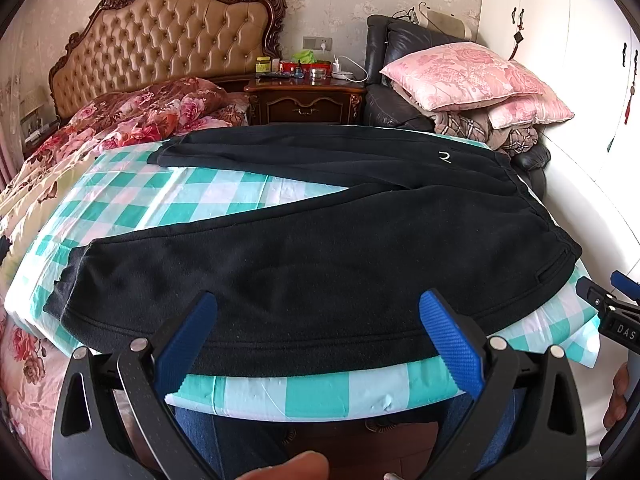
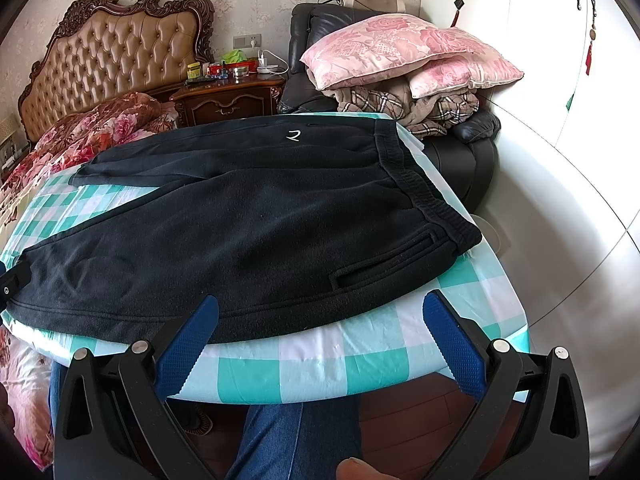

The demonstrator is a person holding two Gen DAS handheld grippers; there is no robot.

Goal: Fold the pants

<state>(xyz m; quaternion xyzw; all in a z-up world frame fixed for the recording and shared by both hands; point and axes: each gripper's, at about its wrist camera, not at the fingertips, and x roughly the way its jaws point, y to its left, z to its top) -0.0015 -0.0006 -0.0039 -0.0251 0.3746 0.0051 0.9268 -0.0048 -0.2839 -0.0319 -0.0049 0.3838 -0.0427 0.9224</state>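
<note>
**Both grippers spread and empty, pants flat on table**

Left gripper [image 1: 318, 344]: jaws wide apart, nothing between them, hovering over the near leg's outer seam. Right gripper [image 2: 320, 344]: same, jaws spread, poised at the table edge just short of the hip and pocket.

Pants [image 1: 320, 248]: black fleece, laid flat on the checked tablecloth [image 2: 360, 356], legs splayed in a V, waistband [image 2: 416, 184] to the right.

Judgement: soft, thick, limp, light, with no stiffness to push against. Fleece should drag, not slide, on the cloth. Best pinch points: doubled near-side seam, waistband corner, cuff [image 1: 68, 280]. Pinch deep; a shallow bite likely lifts one layer only.
</note>
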